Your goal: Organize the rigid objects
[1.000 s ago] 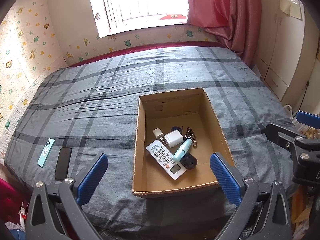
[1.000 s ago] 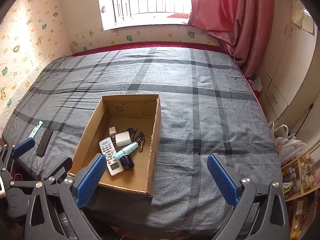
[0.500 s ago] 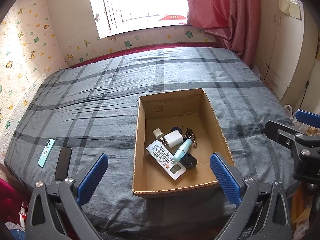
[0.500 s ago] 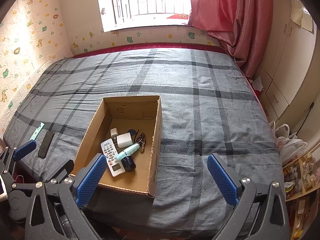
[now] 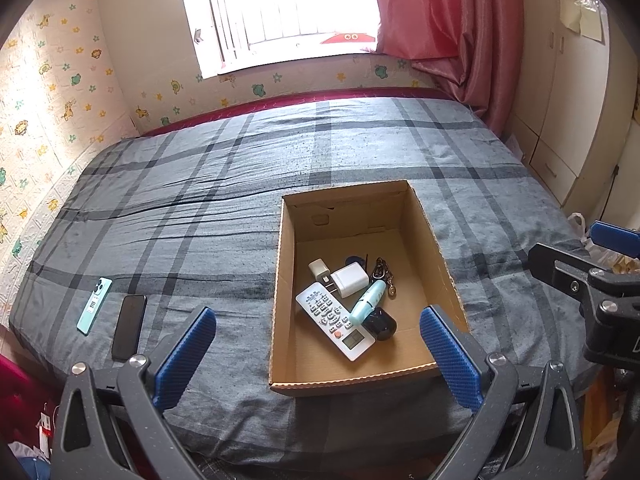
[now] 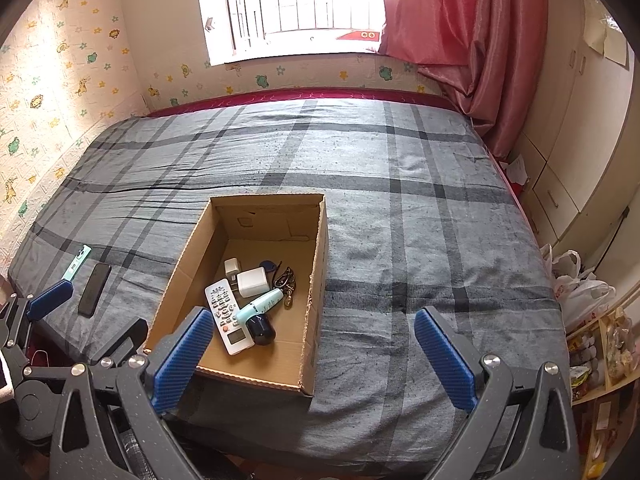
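An open cardboard box (image 5: 436, 248) (image 6: 316, 264) sits on the grey plaid bed. Inside lie a white remote (image 5: 335, 321) (image 6: 227, 322), a white charger (image 5: 349, 279) (image 6: 251, 282), a smaller white plug (image 5: 317, 268), a mint tube with a dark cap (image 5: 369, 303) (image 6: 258, 309), keys (image 5: 383, 273) (image 6: 286, 279) and a blue tag (image 6: 267, 266). Left of the box, near the bed edge, lie a black phone (image 5: 129, 326) (image 6: 94, 289) and a mint phone (image 5: 94, 305) (image 6: 77, 263). My left gripper (image 5: 316, 350) hangs open before the box, holding nothing. My right gripper (image 6: 312, 354) is open and empty too.
The bed (image 5: 224, 184) reaches back to a bright window and a red curtain (image 5: 448, 20). A cream cupboard (image 6: 576, 140) stands to the right. Plastic bags (image 6: 580, 284) and a low shelf (image 6: 600, 344) sit beside the bed. Patterned wall covering runs along the left.
The right wrist view has shifted a little, so the box sits slightly further right and lower in it. The left view is almost unchanged. Both grippers stay open.
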The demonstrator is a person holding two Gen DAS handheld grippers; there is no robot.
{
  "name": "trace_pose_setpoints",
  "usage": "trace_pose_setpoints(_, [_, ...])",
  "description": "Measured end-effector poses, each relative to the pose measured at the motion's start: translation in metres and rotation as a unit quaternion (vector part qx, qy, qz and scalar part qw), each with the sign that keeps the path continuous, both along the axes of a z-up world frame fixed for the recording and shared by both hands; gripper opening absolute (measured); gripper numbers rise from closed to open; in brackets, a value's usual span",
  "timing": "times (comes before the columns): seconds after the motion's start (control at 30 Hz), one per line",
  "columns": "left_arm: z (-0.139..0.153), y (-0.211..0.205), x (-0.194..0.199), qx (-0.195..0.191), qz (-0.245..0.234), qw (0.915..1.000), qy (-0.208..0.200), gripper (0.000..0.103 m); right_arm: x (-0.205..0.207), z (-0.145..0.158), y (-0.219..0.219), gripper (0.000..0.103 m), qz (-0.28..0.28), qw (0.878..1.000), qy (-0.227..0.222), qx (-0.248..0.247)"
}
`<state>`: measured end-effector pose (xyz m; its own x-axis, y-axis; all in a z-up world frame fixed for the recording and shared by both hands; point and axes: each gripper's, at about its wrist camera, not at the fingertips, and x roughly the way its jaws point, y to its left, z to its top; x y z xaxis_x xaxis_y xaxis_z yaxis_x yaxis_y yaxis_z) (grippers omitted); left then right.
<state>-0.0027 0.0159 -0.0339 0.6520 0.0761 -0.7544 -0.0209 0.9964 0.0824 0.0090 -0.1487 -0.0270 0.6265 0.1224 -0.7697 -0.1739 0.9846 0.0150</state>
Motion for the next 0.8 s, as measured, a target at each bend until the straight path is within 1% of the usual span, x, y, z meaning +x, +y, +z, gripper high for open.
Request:
trace_pose_setpoints(0.37, [0.000, 0.000, -0.001, 0.002, -0.001, 1.0000, 0.001, 0.103, 0.001, 0.001, 0.002, 0.103, -0.001, 1.000, -0.003, -0.004])
trace_pose_setpoints(0.53, [-0.004, 0.000, 0.005, -0.001, -0.003, 1.0000, 0.005, 0.103, 0.004, -0.001, 0.003, 0.103, 0.000, 1.000, -0.002, -0.006])
trace_pose_setpoints(0.8, [-0.009, -0.004, 0.014, 0.001, -0.017, 0.9998, 0.008, 0.103, 0.012, -0.006, 0.002, 0.103, 0.001, 1.000, -0.001, -0.003])
